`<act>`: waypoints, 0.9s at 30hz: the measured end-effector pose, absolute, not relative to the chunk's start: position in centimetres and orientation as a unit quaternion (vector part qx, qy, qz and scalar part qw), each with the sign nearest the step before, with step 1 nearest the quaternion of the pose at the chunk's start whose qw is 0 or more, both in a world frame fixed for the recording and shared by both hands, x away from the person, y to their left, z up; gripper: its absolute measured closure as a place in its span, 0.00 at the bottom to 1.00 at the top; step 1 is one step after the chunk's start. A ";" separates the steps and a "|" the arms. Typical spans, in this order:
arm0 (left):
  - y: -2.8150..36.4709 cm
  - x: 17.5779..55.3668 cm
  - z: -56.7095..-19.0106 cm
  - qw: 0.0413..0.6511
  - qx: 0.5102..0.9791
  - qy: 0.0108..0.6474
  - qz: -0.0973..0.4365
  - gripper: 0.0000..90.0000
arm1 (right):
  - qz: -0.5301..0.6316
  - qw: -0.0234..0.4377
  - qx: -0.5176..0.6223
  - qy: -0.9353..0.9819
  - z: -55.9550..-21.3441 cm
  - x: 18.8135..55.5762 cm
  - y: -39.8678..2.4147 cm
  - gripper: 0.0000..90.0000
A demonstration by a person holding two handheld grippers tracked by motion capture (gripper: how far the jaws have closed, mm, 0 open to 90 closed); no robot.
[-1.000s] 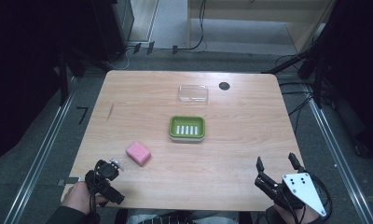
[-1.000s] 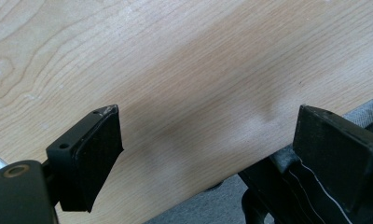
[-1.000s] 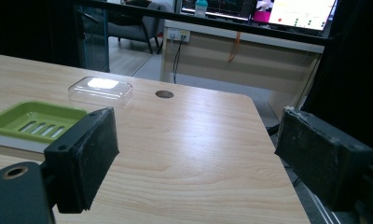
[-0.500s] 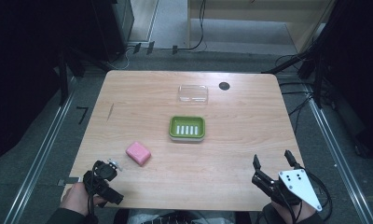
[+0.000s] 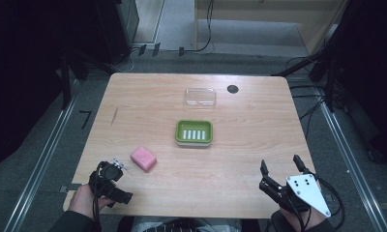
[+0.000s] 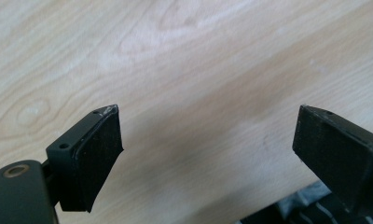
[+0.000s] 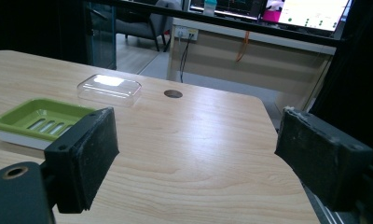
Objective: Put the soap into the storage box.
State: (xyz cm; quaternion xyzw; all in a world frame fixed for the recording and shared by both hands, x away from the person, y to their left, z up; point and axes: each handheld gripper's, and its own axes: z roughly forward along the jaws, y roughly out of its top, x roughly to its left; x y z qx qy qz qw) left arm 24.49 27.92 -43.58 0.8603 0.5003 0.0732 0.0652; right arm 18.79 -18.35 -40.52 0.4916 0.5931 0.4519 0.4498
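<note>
A pink soap bar point(image 5: 143, 159) lies on the wooden table point(image 5: 148, 111) at the front left. A green soap dish point(image 5: 194, 133) with a white slotted insert sits mid-table, also in the right gripper view point(image 7: 37, 119). Behind it rests a clear plastic lid point(image 5: 200, 97) point(image 7: 109, 89). My left gripper point(image 5: 111, 180) point(image 6: 208, 112) is held low over bare wood at the front-left corner, left of the soap, open and empty. At the front right my right gripper point(image 5: 279, 162) point(image 7: 196, 114) is open and empty, pointing across the table past the dish.
A round black grommet point(image 5: 232, 89) point(image 7: 173, 94) sits near the far edge, right of the lid. The table's near edge shows at the bottom right of the left gripper view. Metal floor rails run along both sides, and a desk with monitors stands beyond.
My right gripper has drifted slightly left along the front edge. The left gripper and the objects on the table have barely moved.
</note>
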 end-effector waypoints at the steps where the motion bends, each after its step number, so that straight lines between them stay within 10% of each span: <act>1: 27.8 24.6 -43.7 0.066 0.859 0.502 0.077 0.10 | 0.456 0.448 0.495 0.588 -40.5 18.8 -18.5 0.14; 27: 26.2 28.4 -42.7 0.109 0.852 0.501 0.104 0.03 | 0.456 0.448 0.489 0.594 -40.5 19.0 -18.3 0.14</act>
